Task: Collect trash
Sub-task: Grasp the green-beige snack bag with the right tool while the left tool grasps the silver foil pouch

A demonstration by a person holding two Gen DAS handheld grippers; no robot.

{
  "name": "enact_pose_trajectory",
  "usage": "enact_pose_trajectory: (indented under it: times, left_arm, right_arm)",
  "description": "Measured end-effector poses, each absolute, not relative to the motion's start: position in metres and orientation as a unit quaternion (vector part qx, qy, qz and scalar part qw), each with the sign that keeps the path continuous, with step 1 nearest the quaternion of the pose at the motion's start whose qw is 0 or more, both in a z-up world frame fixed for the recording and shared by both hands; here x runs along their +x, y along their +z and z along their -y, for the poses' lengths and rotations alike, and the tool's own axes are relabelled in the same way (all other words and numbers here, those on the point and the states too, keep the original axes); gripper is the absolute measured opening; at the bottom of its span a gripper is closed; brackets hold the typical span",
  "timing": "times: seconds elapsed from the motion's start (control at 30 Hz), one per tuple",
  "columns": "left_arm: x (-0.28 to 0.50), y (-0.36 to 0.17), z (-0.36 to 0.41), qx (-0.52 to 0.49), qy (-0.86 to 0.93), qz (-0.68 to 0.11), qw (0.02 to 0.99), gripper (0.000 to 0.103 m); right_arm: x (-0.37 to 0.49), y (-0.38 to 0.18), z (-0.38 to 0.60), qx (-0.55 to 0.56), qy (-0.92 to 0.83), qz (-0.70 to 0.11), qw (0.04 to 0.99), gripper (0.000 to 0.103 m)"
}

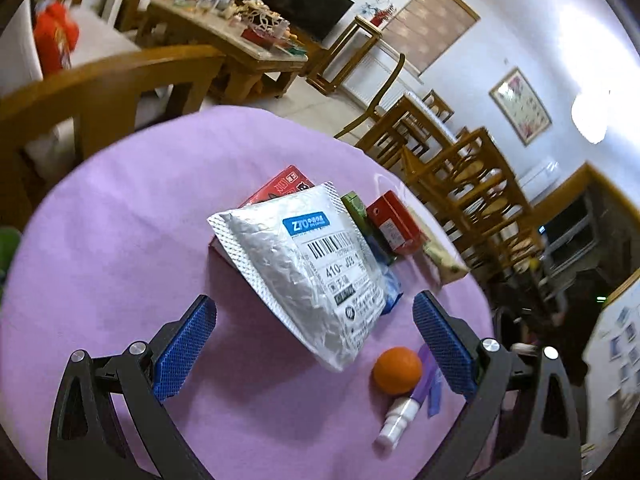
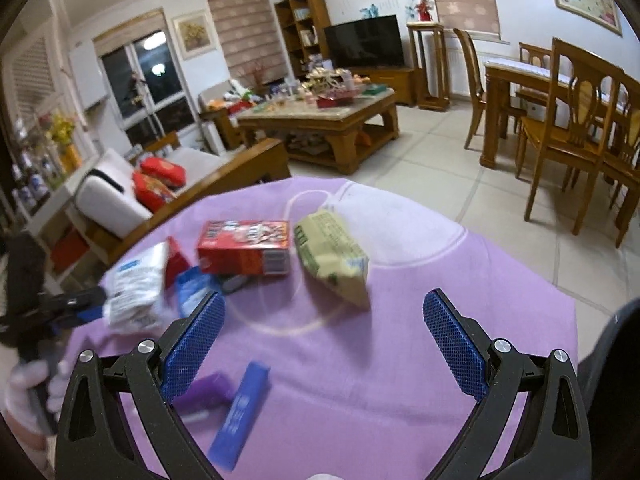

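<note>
The silver mailer (image 1: 316,268) is seen between the spread fingers of the left gripper (image 1: 316,344), untouched; the right gripper (image 2: 324,344) is held open above the purple cloth (image 2: 380,360).

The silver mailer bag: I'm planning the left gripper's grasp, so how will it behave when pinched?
The silver mailer bag looks crinkled and thin, so probably floppy and light. Its foil surface may be slippery. It leans on the red box, so a push may slide it off.
</note>
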State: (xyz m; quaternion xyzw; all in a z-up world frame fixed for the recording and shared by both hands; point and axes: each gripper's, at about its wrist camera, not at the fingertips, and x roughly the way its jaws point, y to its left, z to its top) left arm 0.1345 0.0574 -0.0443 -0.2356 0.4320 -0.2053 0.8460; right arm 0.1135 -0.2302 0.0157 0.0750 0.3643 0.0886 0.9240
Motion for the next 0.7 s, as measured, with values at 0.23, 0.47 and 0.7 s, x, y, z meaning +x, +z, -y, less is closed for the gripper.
enact_pose_trajectory:
  times: [0.23, 0.47, 0.7]
  left_arm:
    - [0.142, -0.055, -0.056, -0.274, -0.217, -0.439, 0.828, 0.096]
    - [0.142, -0.060, -0.051, -0.283, -0.239, -0.433, 0.822, 0.048]
    - [0.132, -0.052, -0.052, -0.271, -0.259, -0.412, 0.830, 0.034]
  right_arm:
    - [0.163, -0.016, 0.214, 0.033, 0.072, -0.399, 0.914, 0.096]
    - [0.184, -0.041, 0.209, 0.022, 0.082, -0.441, 0.894, 0.044]
    - [0.174, -0.044, 0.219, 0.038, 0.090, -0.434, 0.896, 0.026]
